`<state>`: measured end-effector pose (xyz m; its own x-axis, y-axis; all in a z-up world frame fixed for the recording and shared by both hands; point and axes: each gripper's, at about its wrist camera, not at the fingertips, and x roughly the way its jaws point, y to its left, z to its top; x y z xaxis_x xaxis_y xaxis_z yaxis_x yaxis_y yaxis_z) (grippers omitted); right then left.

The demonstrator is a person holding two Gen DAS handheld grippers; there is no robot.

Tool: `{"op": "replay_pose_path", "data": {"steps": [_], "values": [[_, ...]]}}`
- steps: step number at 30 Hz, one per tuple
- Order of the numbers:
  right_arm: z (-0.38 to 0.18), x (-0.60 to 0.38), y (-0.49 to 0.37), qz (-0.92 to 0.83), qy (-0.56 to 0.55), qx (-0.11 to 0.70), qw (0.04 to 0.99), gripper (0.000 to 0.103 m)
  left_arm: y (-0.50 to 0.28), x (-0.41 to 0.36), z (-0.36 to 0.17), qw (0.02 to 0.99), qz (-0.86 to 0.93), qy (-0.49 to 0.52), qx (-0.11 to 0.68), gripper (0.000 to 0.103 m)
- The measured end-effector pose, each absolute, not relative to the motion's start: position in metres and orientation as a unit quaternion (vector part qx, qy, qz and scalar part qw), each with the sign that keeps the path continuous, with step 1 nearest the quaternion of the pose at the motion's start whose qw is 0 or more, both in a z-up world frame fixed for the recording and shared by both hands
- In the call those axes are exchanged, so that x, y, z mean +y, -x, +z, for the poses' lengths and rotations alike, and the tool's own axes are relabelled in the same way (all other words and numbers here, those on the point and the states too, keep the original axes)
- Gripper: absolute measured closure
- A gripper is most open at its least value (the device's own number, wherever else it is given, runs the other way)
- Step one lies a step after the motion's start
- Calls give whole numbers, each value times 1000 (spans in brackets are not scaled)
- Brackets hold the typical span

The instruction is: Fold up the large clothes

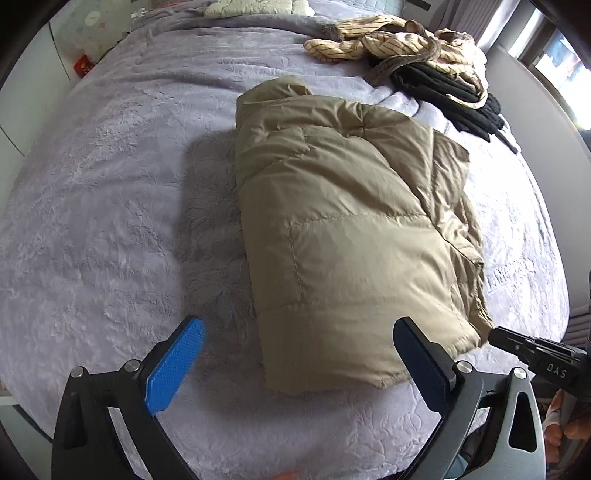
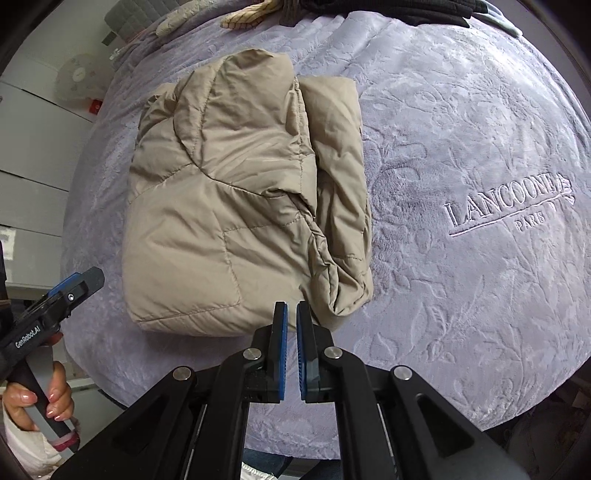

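Khaki jacket [image 2: 236, 206] (folded) lies beyond right claw [image 2: 291, 321].

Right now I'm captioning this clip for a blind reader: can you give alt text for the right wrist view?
A folded tan jacket lies on a lilac bedspread embroidered with a logo. The right gripper hangs above its near edge, jaws shut on nothing. At lower left, a hand holds the left gripper.

Your right wrist view cuts the black clothes [image 2: 388, 9] and striped garment [image 2: 243, 16] at its top edge. Your hand [image 2: 37, 402] is clipped at the left edge. The red item [image 1: 84, 66] beside the bed [image 1: 110, 184] is too small to identify.
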<state>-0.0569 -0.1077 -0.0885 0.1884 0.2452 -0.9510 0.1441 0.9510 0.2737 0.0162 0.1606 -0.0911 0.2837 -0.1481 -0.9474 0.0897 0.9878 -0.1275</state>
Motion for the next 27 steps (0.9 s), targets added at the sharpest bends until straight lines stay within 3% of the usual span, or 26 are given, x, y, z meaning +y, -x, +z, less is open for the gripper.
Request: {"op": "replay_pose_path", "data": {"steps": [8,10,11,12,13,17,19,27], "values": [[-73,-89,55,34,-111,623,774,97,-6,168,-78,810,-59,45,582,0],[-66,-87,52,32,-102,612,783,87,-3,167,-71,815,-54,43,575,0],[-60,-86,52,31,-98,603,791,58,-1,166,-67,819,-52,41,569,0],[-56,-86,52,31,-96,596,796,19,2,165,-62,825,-49,37,562,0],[-50,-86,53,32,-96,586,804,9,4,164,-58,828,-47,34,558,0],[-29,-86,58,35,-88,559,824,7,13,158,-41,840,-32,23,542,0],[-20,-89,61,32,-85,545,834,0,19,155,-32,845,-29,24,533,0],[18,-91,77,4,-39,502,864,0,43,145,5,867,-1,26,498,0]]}}
